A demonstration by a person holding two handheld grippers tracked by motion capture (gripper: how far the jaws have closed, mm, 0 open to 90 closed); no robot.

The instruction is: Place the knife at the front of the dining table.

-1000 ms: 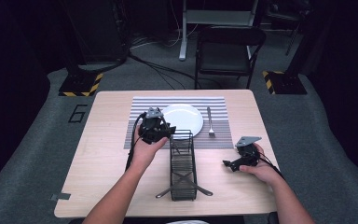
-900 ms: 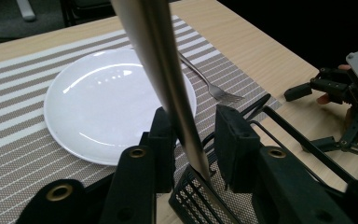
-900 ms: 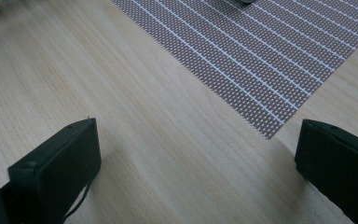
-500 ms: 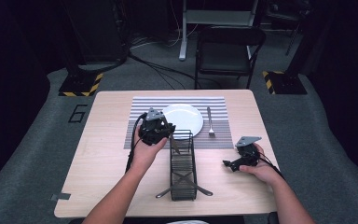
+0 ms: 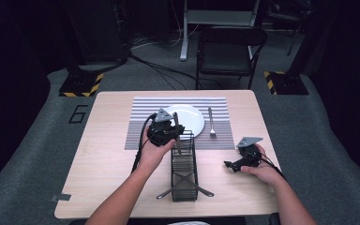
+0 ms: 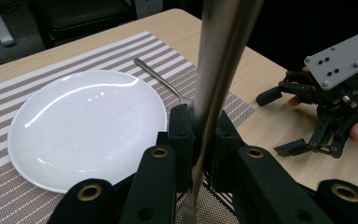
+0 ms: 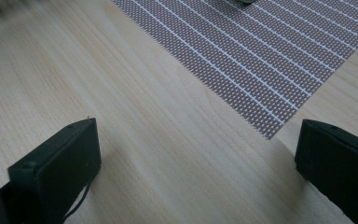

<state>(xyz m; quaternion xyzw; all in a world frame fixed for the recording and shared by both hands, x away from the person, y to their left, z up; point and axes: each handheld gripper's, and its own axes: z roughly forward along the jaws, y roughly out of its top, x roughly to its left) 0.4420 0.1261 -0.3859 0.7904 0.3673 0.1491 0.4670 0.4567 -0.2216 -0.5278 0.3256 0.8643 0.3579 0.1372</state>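
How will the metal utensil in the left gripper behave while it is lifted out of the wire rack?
The utensil looks stiff and smooth, so it may slip or pivot between the left gripper pads. The wire rack looks light and might tip if snagged.

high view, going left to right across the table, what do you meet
left tongs shut on a metal utensil → wire caddy → fork on the striped placemat → right tongs, open, low over the bare wood

A white plate (image 5: 186,118) and fork (image 5: 211,123) lie on a striped placemat (image 5: 140,126)
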